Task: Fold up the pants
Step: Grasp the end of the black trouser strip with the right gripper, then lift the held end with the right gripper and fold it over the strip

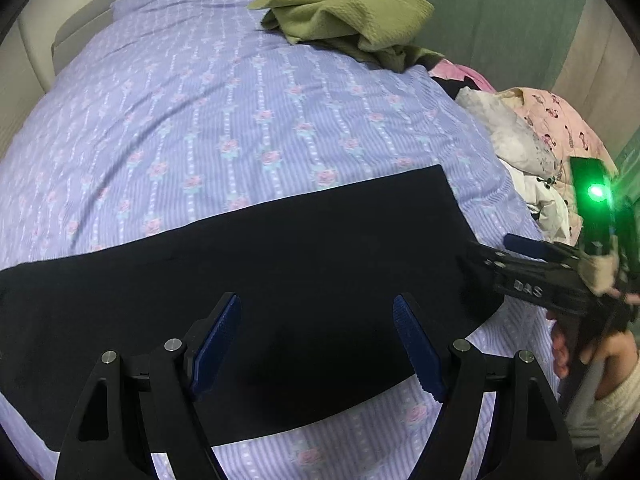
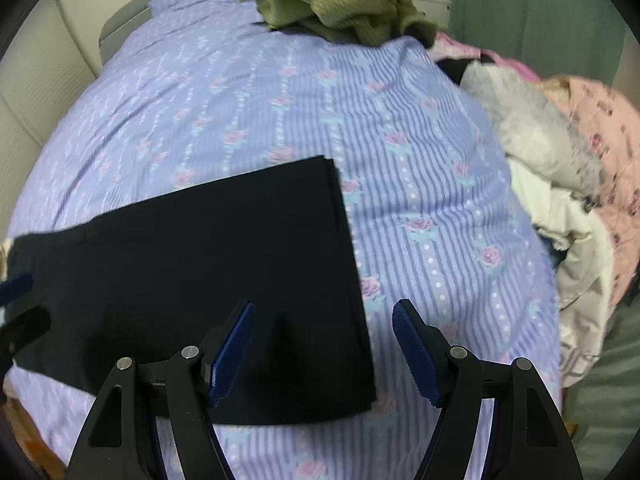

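Black pants [image 1: 280,264] lie flat in a long folded band across the near part of the bed; they also show in the right wrist view [image 2: 208,264]. My left gripper [image 1: 316,320] is open and empty, hovering over the middle of the pants. My right gripper [image 2: 324,328] is open and empty over the pants' right end edge. In the left wrist view the right gripper [image 1: 486,246] reaches in from the right, its fingers spread at that end of the pants. The left gripper's tip [image 2: 16,286] shows at the left edge of the right wrist view.
The bed has a purple floral sheet [image 1: 240,120]. A green knit garment [image 1: 348,12] lies at the far end. A pile of pink and white laundry [image 1: 540,140] sits along the bed's right side. A green curtain [image 2: 532,12] hangs behind.
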Tool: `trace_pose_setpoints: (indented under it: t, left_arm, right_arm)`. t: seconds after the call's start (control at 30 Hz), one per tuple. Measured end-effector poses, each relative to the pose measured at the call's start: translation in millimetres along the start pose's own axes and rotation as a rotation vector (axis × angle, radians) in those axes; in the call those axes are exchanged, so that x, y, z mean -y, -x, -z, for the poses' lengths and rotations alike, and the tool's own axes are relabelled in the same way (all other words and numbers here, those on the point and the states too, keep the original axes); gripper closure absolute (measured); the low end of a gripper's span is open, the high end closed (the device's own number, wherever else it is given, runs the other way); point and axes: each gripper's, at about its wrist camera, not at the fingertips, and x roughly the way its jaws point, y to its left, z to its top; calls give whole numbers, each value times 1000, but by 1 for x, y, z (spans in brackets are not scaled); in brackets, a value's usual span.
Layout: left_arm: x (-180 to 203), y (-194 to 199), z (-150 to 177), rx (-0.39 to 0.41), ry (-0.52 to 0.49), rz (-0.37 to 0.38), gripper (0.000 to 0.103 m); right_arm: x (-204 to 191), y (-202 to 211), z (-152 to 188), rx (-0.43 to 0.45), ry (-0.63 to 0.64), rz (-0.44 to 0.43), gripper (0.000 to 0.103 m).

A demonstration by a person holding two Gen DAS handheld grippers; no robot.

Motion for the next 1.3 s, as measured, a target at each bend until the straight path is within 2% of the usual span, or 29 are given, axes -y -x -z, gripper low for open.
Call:
trace_pose_setpoints:
  t: [0.17,0.4,0.5,0.53,0.6,0.67,0.73,0.8,0.87,0.97,1.03,1.17,1.3]
  left_arm:
    - [13,-3,-2,7,-28,-16,24]
    - [11,-10,-2,-17,-8,-16,24]
    - [9,-9,0,-16,-8,-17,24]
    - [8,-8,1,-16,-6,-12,24]
    - [5,-6,3,-18,7,1,24]
    - [3,-6,5,-20,14,7,24]
    - [4,-8,7,-25,7,2,24]
    - [4,-9,10,-29,1,-4,24]
    - [3,-9,12,-37,8,2,24]
    - [-1,-4,14,-37,15,20,24]
    - [-5,1,15,-27,11,12,24]
    - [-29,14,21,-15,27,-18,24]
    - [-74,35,37,-13,62,-47,24]
  right_arm:
    - [17,-21,-4,-22,-79,-89,31]
    - [25,-44,0,-56,-111,-131,31]
    - [30,-48,3,-64,-146,-160,32]
    - [30,-47,3,-72,-161,-194,32]
    - [27,-47,4,-92,-147,-260,35]
    - [26,-50,5,-99,-107,-275,36]
    - [36,-57,4,-104,-164,-303,42]
    - [49,-60,3,-104,-253,-322,63]
    - [55,-58,5,-100,-305,-331,71]
    - [45,-45,6,-83,-282,-293,88]
    - [34,-33,1,-62,-264,-261,94]
    - [-5,12,-10,18,-180,-171,94]
    - [-42,61,-16,73,-102,-114,95]
